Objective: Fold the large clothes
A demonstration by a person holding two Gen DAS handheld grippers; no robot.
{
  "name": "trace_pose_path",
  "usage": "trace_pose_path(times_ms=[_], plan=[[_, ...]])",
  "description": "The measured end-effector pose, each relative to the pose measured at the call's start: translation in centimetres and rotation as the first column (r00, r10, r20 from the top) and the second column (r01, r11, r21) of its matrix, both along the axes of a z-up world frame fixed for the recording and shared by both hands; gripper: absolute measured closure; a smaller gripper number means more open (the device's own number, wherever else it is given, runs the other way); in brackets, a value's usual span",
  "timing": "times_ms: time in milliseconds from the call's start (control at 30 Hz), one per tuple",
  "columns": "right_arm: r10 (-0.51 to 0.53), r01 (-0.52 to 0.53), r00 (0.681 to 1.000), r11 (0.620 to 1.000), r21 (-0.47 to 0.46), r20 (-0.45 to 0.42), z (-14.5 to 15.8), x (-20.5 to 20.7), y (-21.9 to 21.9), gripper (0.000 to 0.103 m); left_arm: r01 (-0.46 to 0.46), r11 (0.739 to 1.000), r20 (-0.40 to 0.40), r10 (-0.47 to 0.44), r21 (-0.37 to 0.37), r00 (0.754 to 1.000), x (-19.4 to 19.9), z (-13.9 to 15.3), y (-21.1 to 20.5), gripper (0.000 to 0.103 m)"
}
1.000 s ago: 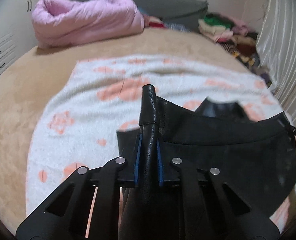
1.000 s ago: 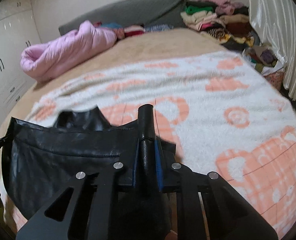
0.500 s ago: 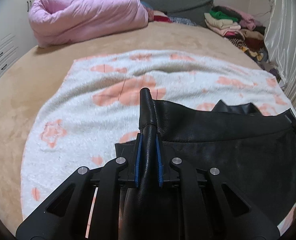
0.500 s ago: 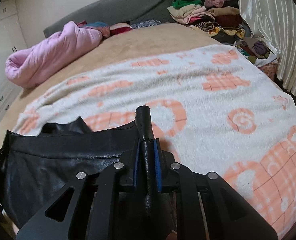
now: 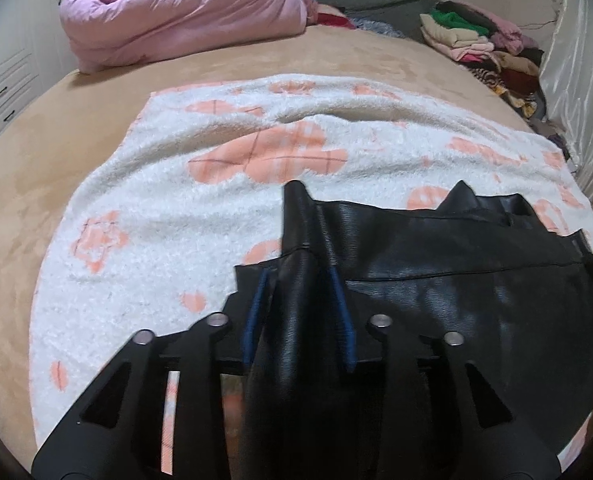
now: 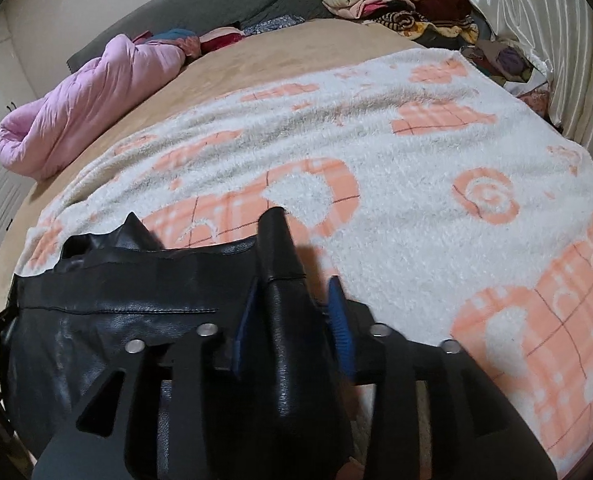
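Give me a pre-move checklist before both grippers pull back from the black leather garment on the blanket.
1. Left gripper released: ok. Its jaws have just been opening; blue pads stand off the fold between them.
2. Right gripper released: ok. Jaws have just been opening, with the fold between them, unpressed.
3. Black leather garment resting on the white and orange fleece blanket: ok.
4. Far edge lying straight: not ok; a point sticks up.
5. Folded layers aligned underneath: cannot tell.
6. Pink quilt away from the work area: ok.
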State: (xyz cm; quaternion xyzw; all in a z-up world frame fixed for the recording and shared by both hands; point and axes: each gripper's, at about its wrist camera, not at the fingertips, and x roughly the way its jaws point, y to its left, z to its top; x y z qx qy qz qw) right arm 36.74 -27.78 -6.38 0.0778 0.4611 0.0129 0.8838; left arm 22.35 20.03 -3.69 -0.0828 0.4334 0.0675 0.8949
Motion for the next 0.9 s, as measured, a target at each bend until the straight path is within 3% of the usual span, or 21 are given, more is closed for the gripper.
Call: trace_pose_path(times_ms=[33, 167, 333, 433, 500, 567, 867, 900], plan=[[-0.014, 0.014, 1.000, 1.000, -0.011, -0.004, 0.2, -0.3, -0.2, 0.042, -0.004, 1.000, -0.002, 0.004, 0.000, 1.000, -0.2, 0.1, 0.1, 0.071], [-0.003, 0.002, 1.000, 1.000, 0.015, 0.024, 1.1, -2.6, -1.1, 0.036, -0.018, 1.000, 0.004, 0.018, 0.019, 1.000, -1.0, 0.6, 0.5, 0.055], [0.040, -0.042, 0.998, 0.997, 0.066, 0.042, 2.5, -6.4, -1.5, 0.016, -0.040, 0.999, 0.031, 0.041, -0.035, 0.999, -3.4, 1.6, 1.5, 0.037], [0.069, -0.073, 0.996, 0.993, 0.091, 0.049, 3.0, -8.9, -1.4, 0.012, -0.035, 0.992, 0.043, 0.041, -0.118, 0.998, -5.6, 1.8, 2.1, 0.034], [0.088, -0.092, 0.995, 0.990, 0.109, 0.044, 2.9, -10.4, -1.3, 0.011, -0.033, 0.985, 0.043, 0.041, -0.169, 0.998, -6.7, 1.6, 2.3, 0.026], [0.099, -0.102, 0.995, 0.986, 0.130, 0.029, 2.5, -11.6, -1.5, 0.011, -0.024, 0.974, 0.031, 0.032, -0.227, 0.999, -7.6, 1.0, 2.5, 0.026], [0.100, -0.085, 0.994, 0.964, 0.252, -0.046, 0.0, -13.0, -2.7, 0.011, -0.005, 0.938, -0.029, -0.005, -0.345, 1.000, -9.4, -2.2, 1.3, 0.026], [0.104, -0.086, 0.993, 0.959, 0.270, -0.052, -0.2, -12.9, -2.8, 0.015, -0.012, 0.933, -0.026, 0.003, -0.360, 1.000, -9.6, -2.3, 1.3, 0.026]])
